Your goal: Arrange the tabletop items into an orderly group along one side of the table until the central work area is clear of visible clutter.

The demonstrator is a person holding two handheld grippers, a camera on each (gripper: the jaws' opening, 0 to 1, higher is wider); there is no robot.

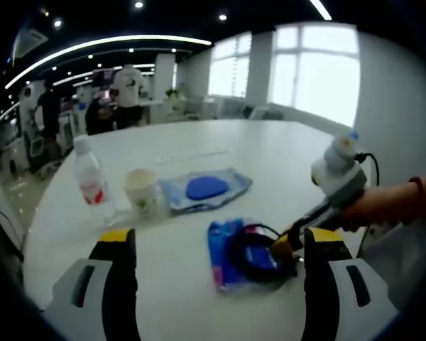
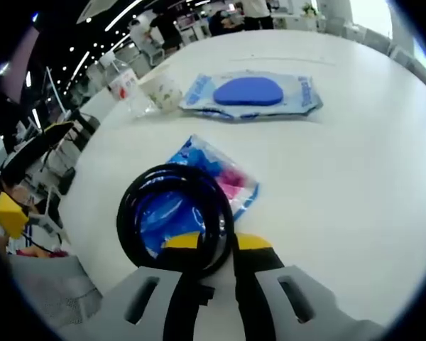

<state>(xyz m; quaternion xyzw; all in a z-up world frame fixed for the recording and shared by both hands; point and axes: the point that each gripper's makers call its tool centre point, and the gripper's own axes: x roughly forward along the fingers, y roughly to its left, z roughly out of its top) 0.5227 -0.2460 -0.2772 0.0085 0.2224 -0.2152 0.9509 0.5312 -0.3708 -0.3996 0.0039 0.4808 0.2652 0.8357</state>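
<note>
A coiled black cable (image 2: pixel 174 217) sits pinched at its near edge between the yellow-tipped jaws of the right gripper (image 2: pixel 211 241), which are drawn nearly together on it; the loop fans away from the jaws and lies flat over a blue plastic packet (image 2: pixel 227 177) on the white table (image 2: pixel 355 185). In the left gripper view, the same coil (image 1: pixel 252 252) rests on the packet (image 1: pixel 224 249), just inside that gripper's right jaw, with the right gripper (image 1: pixel 287 245) reaching in from the right in a person's hand (image 1: pixel 373 206) (a dark band on the wrist). The left gripper (image 1: pixel 220 245) stands wide open, holding nothing, its jaws to either side of the packet. The packet's long axis runs away from the left gripper, slightly tilted. Farther back lie a clear pouch with a blue oval pad (image 1: pixel 206 188), long axis across the view, then a paper cup (image 1: pixel 142 190) and a water bottle (image 1: pixel 91 181), both upright, in a row to its left.
</note>
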